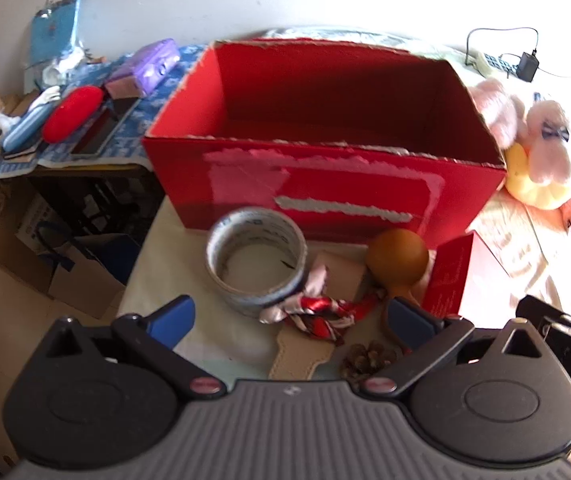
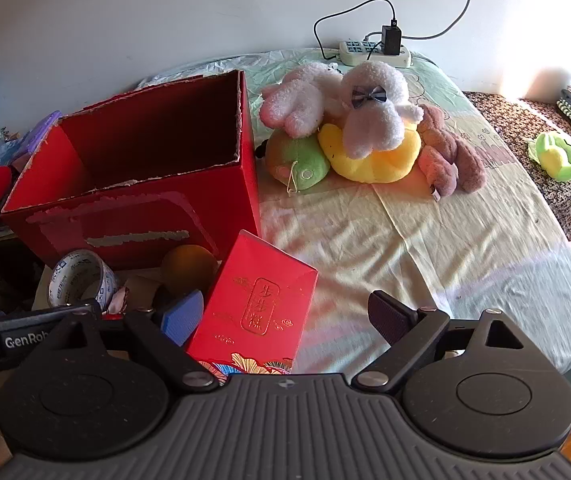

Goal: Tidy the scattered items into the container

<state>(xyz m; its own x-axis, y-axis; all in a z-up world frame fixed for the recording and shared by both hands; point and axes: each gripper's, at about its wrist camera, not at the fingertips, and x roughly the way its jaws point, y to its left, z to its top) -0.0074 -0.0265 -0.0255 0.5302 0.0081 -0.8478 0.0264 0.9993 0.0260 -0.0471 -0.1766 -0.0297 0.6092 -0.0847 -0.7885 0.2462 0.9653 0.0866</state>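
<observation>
Cardboard red box (image 1: pixel 325 184) with torn rim, round tape roll (image 1: pixel 255 256), both grippers (image 1: pixel 289 316) (image 2: pixel 285 320) spread wide, empty.

Strong sunlight floods in from the right, so the left wrist view blows out white there and looks soft and blurry. Right wrist view is sharper; both bend at the corners, fisheye style.

Left claw (image 1: pixel 289 316) and right claw (image 2: pixel 287 316) agape.
</observation>
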